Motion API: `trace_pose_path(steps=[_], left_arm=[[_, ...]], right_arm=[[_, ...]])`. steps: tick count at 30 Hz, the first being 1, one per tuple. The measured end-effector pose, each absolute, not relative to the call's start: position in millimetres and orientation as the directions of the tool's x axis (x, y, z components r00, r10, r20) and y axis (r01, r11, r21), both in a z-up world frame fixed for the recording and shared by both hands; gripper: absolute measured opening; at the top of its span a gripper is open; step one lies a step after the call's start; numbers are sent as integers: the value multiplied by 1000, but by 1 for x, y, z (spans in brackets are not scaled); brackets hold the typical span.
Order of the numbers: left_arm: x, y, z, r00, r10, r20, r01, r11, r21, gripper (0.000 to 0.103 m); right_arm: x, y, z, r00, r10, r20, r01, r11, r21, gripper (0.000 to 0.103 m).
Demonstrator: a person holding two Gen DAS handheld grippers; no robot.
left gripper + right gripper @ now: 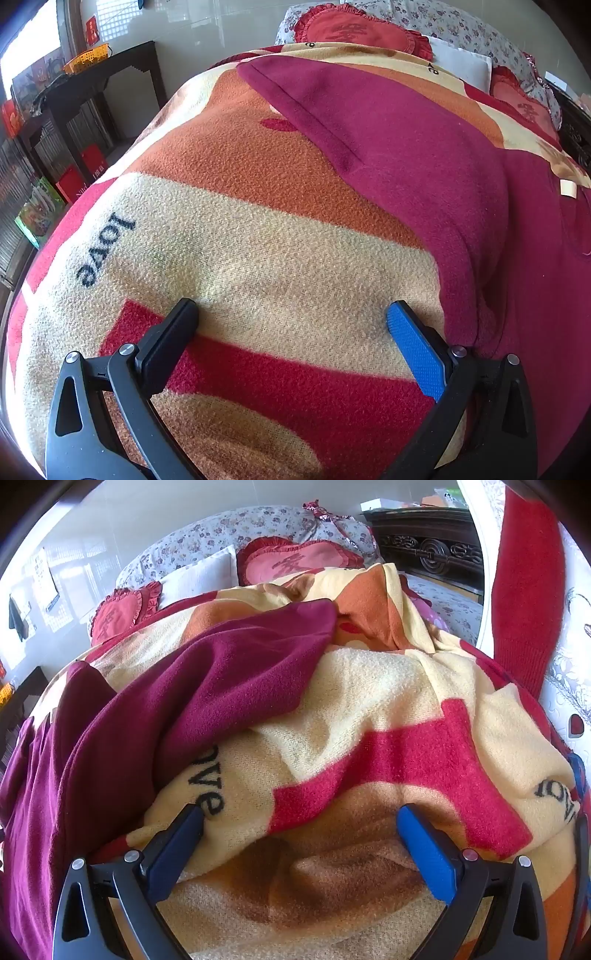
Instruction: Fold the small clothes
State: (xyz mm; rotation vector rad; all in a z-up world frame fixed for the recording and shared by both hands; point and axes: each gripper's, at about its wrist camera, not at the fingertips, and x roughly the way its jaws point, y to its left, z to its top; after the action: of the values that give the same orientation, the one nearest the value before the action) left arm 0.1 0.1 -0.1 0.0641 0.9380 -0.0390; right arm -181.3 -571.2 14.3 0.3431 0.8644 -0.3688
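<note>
Both grippers empty and low over the bed, garment not yet gripped.

Left gripper (291, 314): jaws wide apart, nothing between them, hovering over the fleece blanket (236, 236) with the maroon garment (399, 147) lying flat to its right and far side. The garment edge runs just beside the blue pad, so this looks like a line-up for an edge grab. Right gripper (300, 814): jaws also spread, nothing held; here the maroon garment (207, 672) lies to the left, rumpled over a blanket ridge (369, 709). Grippers flank the garment, probably for a two-point pick. Risk: fleece gets pinched along with it. Heart cushions (354, 31) far, out of play.
</note>
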Motion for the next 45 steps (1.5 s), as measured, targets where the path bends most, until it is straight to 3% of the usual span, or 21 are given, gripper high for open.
trace_pose_path(steps=[1,3,8,18,30,37,45], left_arm=[[0,0,0,590,-6,-807,62,997,38,103],[-1,0,1,588,-2,-809,65,997,44,103],[-5,-1,10,558,-8,-830,80,996,45,102],[-36,-19,62,619,-67,-783,144,989,29,102],[-62,-43,121,664,-169,-728,241,971,-6,102],[-60,-51,135,661,-195,-725,263,965,-20,102],[-55,-58,144,663,-212,-718,269,963,-36,102]], right_arm=[[-187,-574,15,656,-144,-741,435,874,215,103],[-192,-577,16,647,-144,-748,441,872,213,103],[-196,-567,26,589,-168,-791,463,872,160,103],[-238,-529,105,594,-298,-747,484,874,37,103],[-274,-486,198,598,-362,-715,396,909,-129,103],[-266,-450,239,624,-291,-725,285,949,-136,103],[-268,-436,291,622,-332,-710,215,943,-252,103]])
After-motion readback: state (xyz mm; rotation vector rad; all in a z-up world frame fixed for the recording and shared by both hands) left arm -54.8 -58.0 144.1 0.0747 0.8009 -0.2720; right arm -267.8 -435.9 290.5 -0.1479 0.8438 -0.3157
